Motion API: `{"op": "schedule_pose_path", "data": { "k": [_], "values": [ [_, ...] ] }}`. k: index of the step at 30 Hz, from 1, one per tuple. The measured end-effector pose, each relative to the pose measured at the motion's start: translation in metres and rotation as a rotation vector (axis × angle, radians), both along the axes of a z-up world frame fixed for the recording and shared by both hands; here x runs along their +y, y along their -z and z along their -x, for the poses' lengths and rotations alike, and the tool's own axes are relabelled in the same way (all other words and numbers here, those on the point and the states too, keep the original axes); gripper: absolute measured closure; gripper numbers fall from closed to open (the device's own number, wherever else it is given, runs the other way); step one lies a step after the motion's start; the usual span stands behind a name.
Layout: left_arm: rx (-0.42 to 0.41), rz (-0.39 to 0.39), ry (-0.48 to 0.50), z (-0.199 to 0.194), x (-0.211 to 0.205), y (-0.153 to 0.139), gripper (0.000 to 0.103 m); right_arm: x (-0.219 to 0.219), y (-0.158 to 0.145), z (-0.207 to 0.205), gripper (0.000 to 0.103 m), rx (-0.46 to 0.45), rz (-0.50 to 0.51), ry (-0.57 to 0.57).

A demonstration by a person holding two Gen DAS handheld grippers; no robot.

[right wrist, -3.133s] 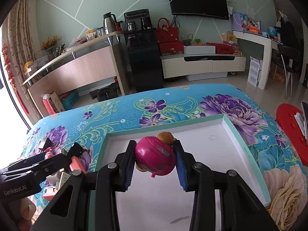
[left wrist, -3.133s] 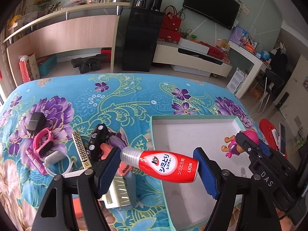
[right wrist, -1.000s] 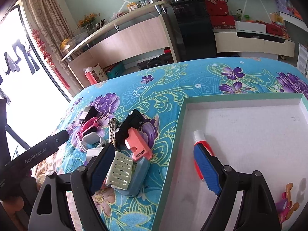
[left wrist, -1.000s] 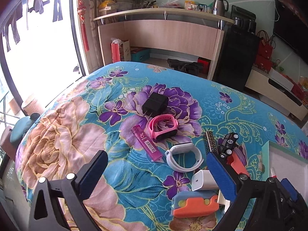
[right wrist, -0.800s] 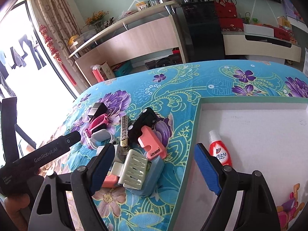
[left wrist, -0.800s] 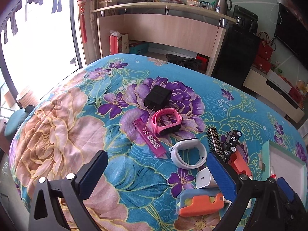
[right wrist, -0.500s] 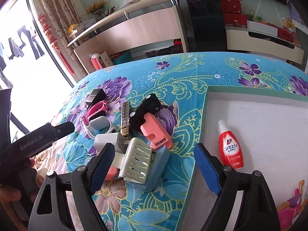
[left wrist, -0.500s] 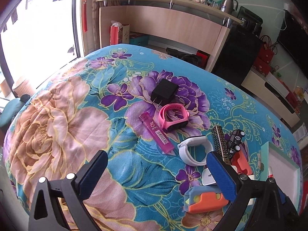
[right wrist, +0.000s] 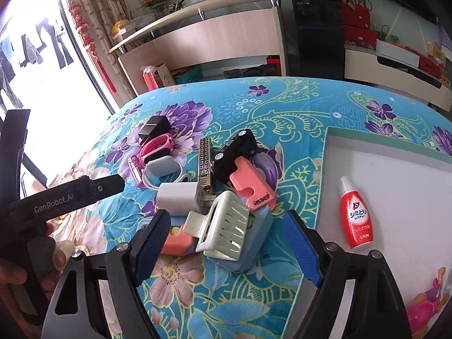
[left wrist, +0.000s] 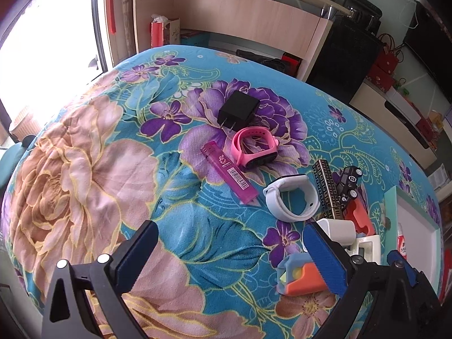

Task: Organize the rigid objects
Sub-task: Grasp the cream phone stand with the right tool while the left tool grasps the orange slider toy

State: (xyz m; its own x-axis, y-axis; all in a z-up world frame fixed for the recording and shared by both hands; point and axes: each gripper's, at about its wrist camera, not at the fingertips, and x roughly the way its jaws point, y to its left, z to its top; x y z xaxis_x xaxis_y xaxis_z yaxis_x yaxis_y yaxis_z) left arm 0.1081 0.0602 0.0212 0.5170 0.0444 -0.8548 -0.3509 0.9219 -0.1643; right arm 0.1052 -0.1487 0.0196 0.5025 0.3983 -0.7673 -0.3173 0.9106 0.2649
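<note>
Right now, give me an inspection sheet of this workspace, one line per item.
Surface: floral blanket, teal with purple and peach flowers.
Job's things: red bottle and pink toy lie in the white tray.
Clutter: cream hair claw on a blue case; beside them white charger, coral clip, black toy car, patterned lighter, white watch, pink watch, magenta lighter, black plug.
Grippers: left gripper and right gripper both have jaws open, holding nothing.
Cables: nothing seen.
Surroundings: wooden counter, black cabinet, bright window.
</note>
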Motion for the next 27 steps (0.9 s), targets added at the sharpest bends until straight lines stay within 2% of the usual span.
{"op": "schedule_pose_path", "data": {
  "k": [4, 8, 12, 17, 21, 27],
  "values": [
    [0.045, 0.022, 0.016, -0.003, -0.002, 0.012, 0.000, 0.007, 0.010, -0.001, 0.035, 0.025, 0.034, -0.015],
    [0.077, 0.031, 0.010, -0.004, -0.001, 0.022, 0.000, 0.006, 0.016, -0.003, 0.041, 0.044, 0.049, 0.000],
    [0.089, 0.033, 0.011, -0.005, -0.002, 0.026, 0.000, -0.004, 0.015, -0.007, 0.047, 0.063, -0.013, 0.026],
    [0.078, 0.047, 0.031, -0.005, -0.006, 0.023, 0.000, -0.009, 0.016, -0.009, 0.057, 0.077, -0.027, 0.048],
    [0.075, 0.054, 0.049, -0.005, -0.009, 0.021, 0.000, -0.013, 0.015, -0.010, 0.071, 0.080, -0.064, 0.048],
    [0.053, 0.090, 0.116, -0.006, -0.021, 0.018, 0.000, -0.018, 0.014, -0.010, 0.072, 0.080, -0.079, 0.059]
  ]
}}
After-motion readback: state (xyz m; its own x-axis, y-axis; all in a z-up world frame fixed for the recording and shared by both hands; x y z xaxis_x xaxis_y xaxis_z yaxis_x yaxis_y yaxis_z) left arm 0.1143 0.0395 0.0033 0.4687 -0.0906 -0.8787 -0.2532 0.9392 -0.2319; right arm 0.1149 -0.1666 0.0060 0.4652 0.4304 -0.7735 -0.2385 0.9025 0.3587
